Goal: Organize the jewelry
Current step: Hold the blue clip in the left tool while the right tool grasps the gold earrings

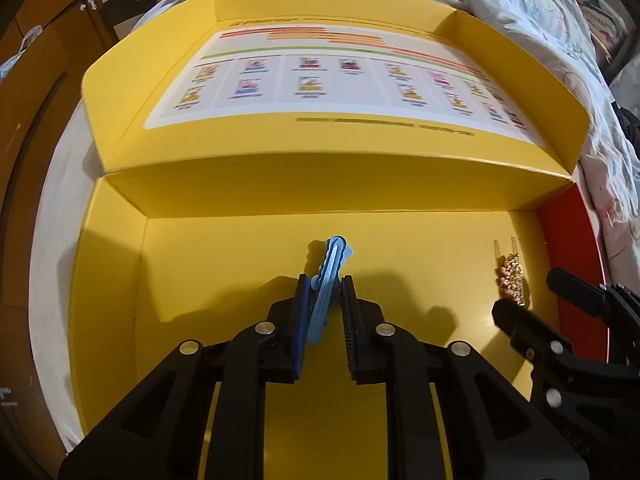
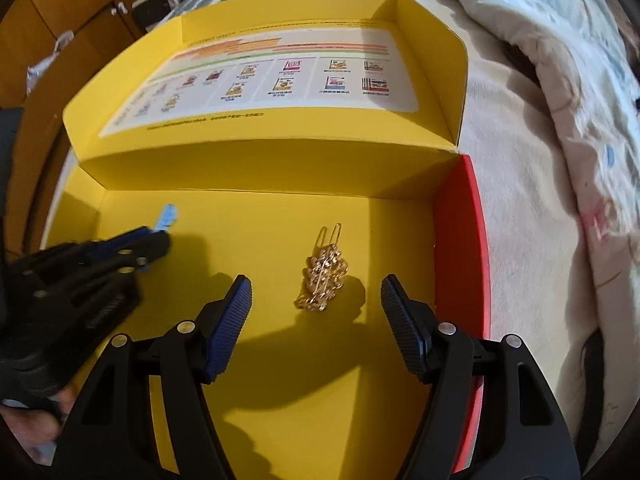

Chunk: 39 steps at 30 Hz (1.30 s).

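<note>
A light blue hair clip (image 1: 328, 280) stands tilted between the fingers of my left gripper (image 1: 326, 284), which is shut on it over the floor of the open yellow box (image 1: 224, 264). The clip's tip also shows in the right wrist view (image 2: 167, 216), with the left gripper (image 2: 154, 240) behind it. A gold hair clip (image 2: 324, 280) lies on the box floor (image 2: 360, 380), between and just beyond the wide-open fingers of my right gripper (image 2: 316, 286). It also shows at the right of the left wrist view (image 1: 510, 278), with the right gripper (image 1: 528, 296) beside it.
The box lid (image 1: 320, 80) stands open behind, with a printed sheet inside. The box's right wall is red (image 2: 460, 248). The box rests on a bed with a patterned quilt (image 2: 560, 80). Wooden furniture (image 1: 48, 40) stands at the left.
</note>
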Each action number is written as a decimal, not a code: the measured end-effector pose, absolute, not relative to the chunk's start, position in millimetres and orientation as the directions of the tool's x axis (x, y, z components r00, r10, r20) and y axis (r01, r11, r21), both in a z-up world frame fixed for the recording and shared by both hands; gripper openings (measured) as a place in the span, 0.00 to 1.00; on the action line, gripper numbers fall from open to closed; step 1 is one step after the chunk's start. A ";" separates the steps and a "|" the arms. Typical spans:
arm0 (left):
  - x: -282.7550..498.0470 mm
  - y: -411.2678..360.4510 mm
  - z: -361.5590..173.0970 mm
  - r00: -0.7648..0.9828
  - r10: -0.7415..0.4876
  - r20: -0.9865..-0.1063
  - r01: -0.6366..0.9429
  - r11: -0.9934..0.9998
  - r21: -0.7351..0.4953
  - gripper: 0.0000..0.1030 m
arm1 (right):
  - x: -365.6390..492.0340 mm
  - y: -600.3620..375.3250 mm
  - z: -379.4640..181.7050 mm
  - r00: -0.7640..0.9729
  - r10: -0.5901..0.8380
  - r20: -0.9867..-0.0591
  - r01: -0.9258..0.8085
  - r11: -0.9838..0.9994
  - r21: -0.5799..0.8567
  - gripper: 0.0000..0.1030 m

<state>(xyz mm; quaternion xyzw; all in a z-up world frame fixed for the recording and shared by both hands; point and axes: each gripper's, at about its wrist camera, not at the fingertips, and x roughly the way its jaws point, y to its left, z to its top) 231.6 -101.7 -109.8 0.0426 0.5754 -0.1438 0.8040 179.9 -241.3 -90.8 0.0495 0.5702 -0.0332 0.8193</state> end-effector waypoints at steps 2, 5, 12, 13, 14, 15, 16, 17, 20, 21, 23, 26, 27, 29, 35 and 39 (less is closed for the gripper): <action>230.1 -99.2 -109.3 0.295 -0.180 -0.938 0.280 0.955 -0.095 0.16 | 181.0 -238.0 -94.2 0.347 -0.024 -0.938 0.095 0.995 0.010 0.67; 230.3 -95.6 -109.8 0.291 -0.177 -0.940 0.277 0.956 -0.095 0.16 | 180.9 -235.8 -96.8 0.349 -0.054 -0.936 0.070 0.997 -0.032 0.67; 230.4 -92.5 -110.8 0.287 -0.172 -0.942 0.270 0.958 -0.092 0.16 | 185.5 -222.8 -104.3 0.342 -0.064 -0.938 -0.015 0.997 -0.073 0.41; 231.3 -92.7 -111.3 0.285 -0.173 -0.943 0.267 0.959 -0.095 0.16 | 185.6 -221.4 -104.6 0.340 -0.053 -0.939 -0.022 0.998 -0.064 0.37; 233.5 -91.8 -109.3 0.283 -0.174 -0.943 0.266 0.959 -0.097 0.16 | 186.0 -220.2 -105.1 0.337 -0.052 -0.940 -0.023 0.998 -0.064 0.36; 233.9 -90.7 -109.1 0.282 -0.174 -0.943 0.264 0.960 -0.099 0.16 | 187.5 -220.2 -105.3 0.333 -0.049 -0.942 -0.017 0.998 -0.058 0.36; 234.2 -90.1 -109.0 0.282 -0.175 -0.943 0.263 0.960 -0.099 0.16 | 188.1 -221.3 -105.6 0.330 -0.044 -0.943 -0.010 0.999 -0.050 0.36; 234.2 -89.1 -108.8 0.283 -0.174 -0.943 0.263 0.960 -0.098 0.16 | 188.3 -221.3 -105.4 0.329 -0.042 -0.943 -0.008 0.999 -0.047 0.36; 236.9 -87.1 -110.3 0.280 -0.175 -0.944 0.263 0.960 -0.100 0.16 | 188.0 -222.5 -105.6 0.330 -0.025 -0.944 -0.007 1.000 -0.029 0.34; 237.3 -85.6 -110.5 0.280 -0.174 -0.944 0.262 0.960 -0.099 0.16 | 187.8 -223.4 -105.0 0.330 -0.020 -0.944 -0.006 1.000 -0.023 0.32; 236.4 -80.2 -110.5 0.281 -0.175 -0.944 0.260 0.960 -0.101 0.16 | 187.6 -224.8 -104.4 0.328 -0.017 -0.945 -0.001 1.000 -0.018 0.30; 237.4 -80.5 -110.4 0.282 -0.178 -0.943 0.258 0.960 -0.104 0.16 | 187.3 -228.9 -103.3 0.327 -0.006 -0.945 0.012 1.000 -0.002 0.26; 237.4 -79.8 -109.6 0.284 -0.180 -0.942 0.259 0.960 -0.105 0.16 | 187.1 -229.8 -102.8 0.328 -0.001 -0.945 0.014 1.000 0.003 0.26; 235.2 -81.8 -107.3 0.287 -0.180 -0.941 0.259 0.960 -0.104 0.16 | 186.8 -231.4 -102.1 0.332 -0.016 -0.943 0.024 1.000 -0.008 0.18; 232.3 -84.1 -102.7 0.290 -0.190 -0.938 0.260 0.959 -0.114 0.16 | 186.4 -240.1 -98.6 0.341 0.023 -0.940 0.047 0.998 0.041 0.16; 229.9 -83.0 -100.9 0.292 -0.193 -0.937 0.263 0.958 -0.115 0.16 | 183.9 -247.2 -91.4 0.355 0.055 -0.933 0.054 0.995 0.079 0.16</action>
